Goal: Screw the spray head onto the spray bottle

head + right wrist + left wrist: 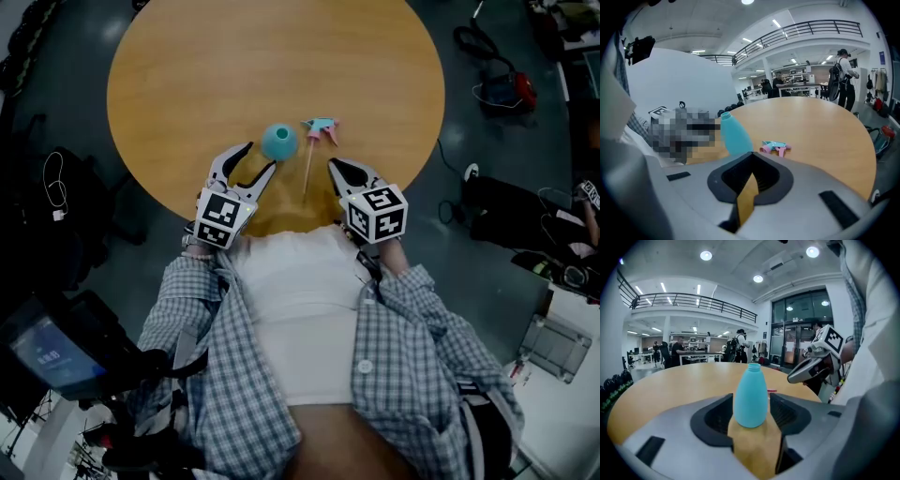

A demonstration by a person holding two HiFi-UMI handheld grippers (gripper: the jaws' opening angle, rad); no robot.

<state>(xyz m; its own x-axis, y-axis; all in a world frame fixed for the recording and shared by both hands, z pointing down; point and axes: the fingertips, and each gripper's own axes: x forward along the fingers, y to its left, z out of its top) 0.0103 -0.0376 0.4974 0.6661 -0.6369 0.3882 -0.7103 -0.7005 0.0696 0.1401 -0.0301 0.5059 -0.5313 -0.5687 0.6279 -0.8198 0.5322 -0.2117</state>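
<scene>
Two parts of the job lie apart on the round bench [187, 75]. The spray bottle [750, 394] stands upright with its neck bare. The spray head [321, 128] lies on its side just beside it, its dip tube [307, 173] trailing back toward the person.

The left gripper [262, 156] is about half open, with the bottle at the mouth of its jaws. The pads seem to stand just clear of the bottle's sides, though from this angle a light touch cannot be ruled out. The right gripper [751, 157] is closed with nothing in it, and its tips sit near the free end of the tube.

The bottle looks like the first risk. It appears light, it stands free, and it tapers toward the neck. If the jaws close off-centre, one pad would arrive first and could push the bottle over. A squeeze high on the taper could let it slip out of the jaws.

The head is the second risk, because it lies flat and the right gripper must open before it can take it. A nudge from closed tips would likely skate the head across the wood. The long tube then has to go into a narrow neck, where it may bend or catch on the rim. A collar started at a tilt would probably cross-thread.
</scene>
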